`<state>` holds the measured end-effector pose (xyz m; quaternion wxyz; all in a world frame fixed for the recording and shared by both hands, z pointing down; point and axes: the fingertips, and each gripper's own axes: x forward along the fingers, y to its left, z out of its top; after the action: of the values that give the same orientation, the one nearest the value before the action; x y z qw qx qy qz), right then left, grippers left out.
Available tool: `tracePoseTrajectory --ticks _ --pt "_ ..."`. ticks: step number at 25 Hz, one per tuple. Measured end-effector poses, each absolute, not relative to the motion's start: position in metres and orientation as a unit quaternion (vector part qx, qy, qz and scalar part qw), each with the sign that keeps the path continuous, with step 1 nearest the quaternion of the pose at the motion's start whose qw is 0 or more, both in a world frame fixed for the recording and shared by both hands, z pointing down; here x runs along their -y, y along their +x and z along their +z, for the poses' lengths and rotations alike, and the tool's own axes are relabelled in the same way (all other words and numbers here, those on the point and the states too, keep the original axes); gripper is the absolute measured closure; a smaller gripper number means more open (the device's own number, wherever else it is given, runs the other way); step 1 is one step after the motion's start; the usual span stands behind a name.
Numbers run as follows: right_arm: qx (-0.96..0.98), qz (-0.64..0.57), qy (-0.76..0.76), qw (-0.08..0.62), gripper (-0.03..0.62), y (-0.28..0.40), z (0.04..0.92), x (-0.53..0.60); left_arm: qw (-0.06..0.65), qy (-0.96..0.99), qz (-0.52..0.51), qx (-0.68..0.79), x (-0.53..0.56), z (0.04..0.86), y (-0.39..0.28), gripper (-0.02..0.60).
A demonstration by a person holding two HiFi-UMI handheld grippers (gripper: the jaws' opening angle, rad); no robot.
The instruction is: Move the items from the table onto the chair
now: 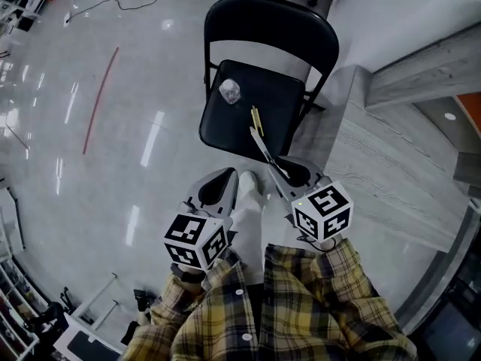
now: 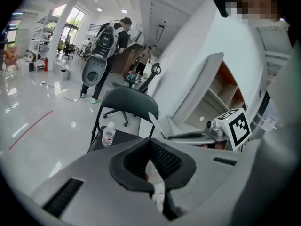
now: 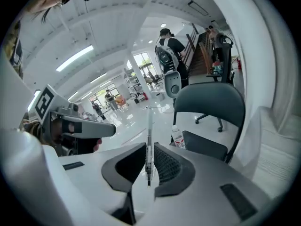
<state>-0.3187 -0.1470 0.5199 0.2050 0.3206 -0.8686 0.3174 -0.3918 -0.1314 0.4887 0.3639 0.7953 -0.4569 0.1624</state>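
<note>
R gripper [image 3: 150,144]: fingers [image 3: 170,166] pinched shut on a slim clear pen [image 3: 149,124]. It's held lengthwise, so most of the barrel sticks out past the tips twd the chair [image 1: 270,21]. Prob. deliberate: w/ the long end leading, the pen can be laid flat on the seat w/o the bulky gripper body getting in first.

In head view the pen's free end is over the front of the chair seat. It sits just short of a thin yellowish stick [image 1: 256,119] lying mid-seat; height above the seat can't be judged.

L gripper [image 2: 150,140]: fingers [image 2: 165,161] closed tip to tip, nothing clearly held. A white shape shows in the gap behind the tips, prob. the person's clothing, not sure. It sits low in front of the chair, beside the R gripper, and looks idle, kept out of the way.

Small clear water bottle [image 1: 230,90] stands upright at the back of the seat, nr the backrest, on the side away from the bench [image 1: 391,149]. The bench's corner comes right up beside the chair, so it's a short carry.

Step in hand, I'd say: setting the pen down, w/ 2 items already on the chair. Next wants a low approach, pen parallel to the stick and further back from the front edge. Then ease the fingers apart. Risk: a round barrel rolls off the seat front or nudges the stick.
</note>
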Motion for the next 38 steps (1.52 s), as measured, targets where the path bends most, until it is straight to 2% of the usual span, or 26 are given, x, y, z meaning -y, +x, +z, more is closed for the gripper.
tracePoseTrajectory --ticks 4,12,26,33,38 --pt "0.862 0.343 0.309 0.211 0.530 -0.364 0.563 0.165 0.387 0.775 0.160 0.474 0.139 0.526 -0.423 0.577" --pt "0.839 0.368 0.329 0.230 0.530 -0.403 0.668 0.195 0.419 0.749 0.160 0.488 0.143 0.608 -0.460 0.577" --pt "0.761 0.380 0.368 0.375 0.530 -0.401 0.886 0.224 0.471 0.705 0.154 0.507 0.133 0.692 -0.485 0.577" --pt "0.742 0.381 0.350 0.426 0.530 -0.393 0.931 0.220 0.487 0.702 0.155 0.496 0.128 0.705 -0.473 0.577" --pt "0.745 0.387 0.350 0.416 0.526 -0.397 0.927 0.221 0.486 0.707 0.158 0.490 0.129 0.701 -0.467 0.577"
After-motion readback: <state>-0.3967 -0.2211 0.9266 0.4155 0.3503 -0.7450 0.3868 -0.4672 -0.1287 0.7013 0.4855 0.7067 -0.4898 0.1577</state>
